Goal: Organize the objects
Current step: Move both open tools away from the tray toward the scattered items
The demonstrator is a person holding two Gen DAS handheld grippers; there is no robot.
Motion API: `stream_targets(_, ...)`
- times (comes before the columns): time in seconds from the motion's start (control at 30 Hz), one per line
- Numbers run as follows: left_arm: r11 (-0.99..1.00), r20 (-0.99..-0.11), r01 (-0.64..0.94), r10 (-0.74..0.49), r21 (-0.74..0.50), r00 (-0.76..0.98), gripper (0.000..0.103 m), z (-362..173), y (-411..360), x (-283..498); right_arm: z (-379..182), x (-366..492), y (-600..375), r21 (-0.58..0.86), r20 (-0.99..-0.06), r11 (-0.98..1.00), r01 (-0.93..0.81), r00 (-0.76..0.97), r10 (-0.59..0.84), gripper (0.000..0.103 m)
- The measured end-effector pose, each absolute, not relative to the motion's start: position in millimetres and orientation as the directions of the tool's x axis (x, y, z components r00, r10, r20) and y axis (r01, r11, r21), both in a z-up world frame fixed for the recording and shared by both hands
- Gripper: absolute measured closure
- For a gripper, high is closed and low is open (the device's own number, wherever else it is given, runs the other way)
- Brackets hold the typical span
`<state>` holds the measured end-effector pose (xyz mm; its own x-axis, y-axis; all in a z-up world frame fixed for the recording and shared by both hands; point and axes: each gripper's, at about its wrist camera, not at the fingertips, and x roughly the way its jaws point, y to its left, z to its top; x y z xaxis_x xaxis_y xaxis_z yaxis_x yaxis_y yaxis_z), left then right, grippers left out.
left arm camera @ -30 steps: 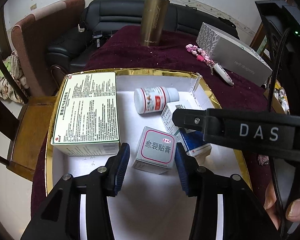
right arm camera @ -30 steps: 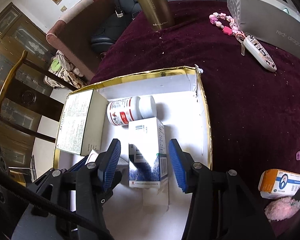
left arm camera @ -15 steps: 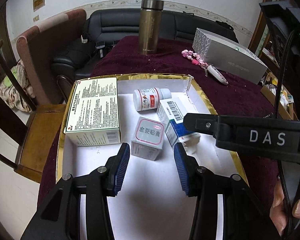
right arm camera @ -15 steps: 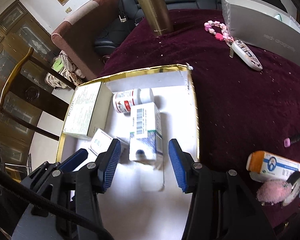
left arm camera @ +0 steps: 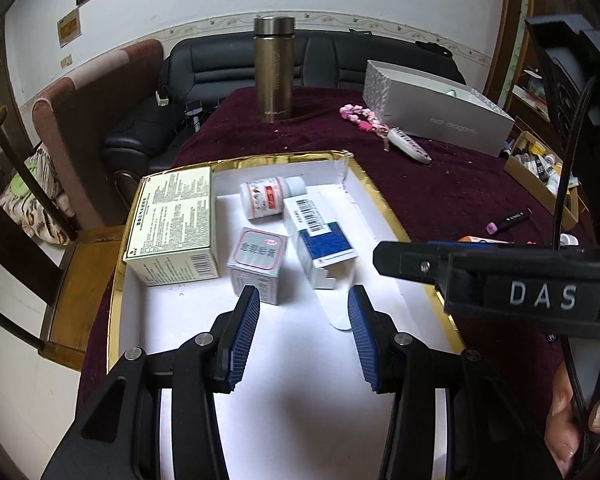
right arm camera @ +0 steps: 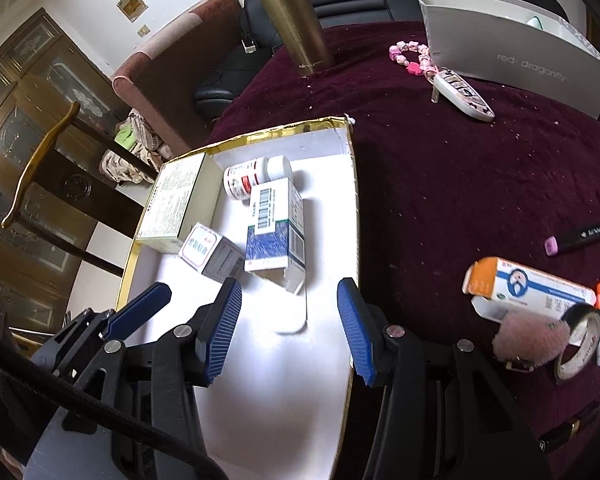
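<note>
While both tools hover above it, a gold-rimmed white tray point(left arm camera: 384, 208) on the maroon surface point(right arm camera: 460, 184) holds four medicine items: a large box point(left arm camera: 172, 220) at the left, a small grey box point(left arm camera: 258, 258) beside it, a white bottle point(left arm camera: 268, 196) lying on its side, and a blue-and-white box point(right arm camera: 274, 226) with its flap open. Left tool point(left arm camera: 303, 334) and right tool point(right arm camera: 289, 326) both point downward, fingers apart and empty.
</note>
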<state>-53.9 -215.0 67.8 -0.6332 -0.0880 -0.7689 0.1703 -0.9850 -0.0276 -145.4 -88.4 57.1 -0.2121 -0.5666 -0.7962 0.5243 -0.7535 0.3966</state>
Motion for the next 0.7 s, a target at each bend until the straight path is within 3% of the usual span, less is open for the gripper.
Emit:
stream_targets(0.23,-0.990,-0.769,0.137,-0.073,-0.019,-0.635,0.057,70.3,-193.9,-49.9,57.9,-139.6,-59.0,0.438,-0.768,-0.738,0.514,-0.213,-0.604,0.054)
stream_targets(0.7,-0.998,-0.778,0.049,0.005,-0.046,-0.629,0.057,71.0,-124.2,-53.9,55.3,-144.0,47.3,0.527,-0.705,-0.722,0.447,-0.245,-0.666,0.046)
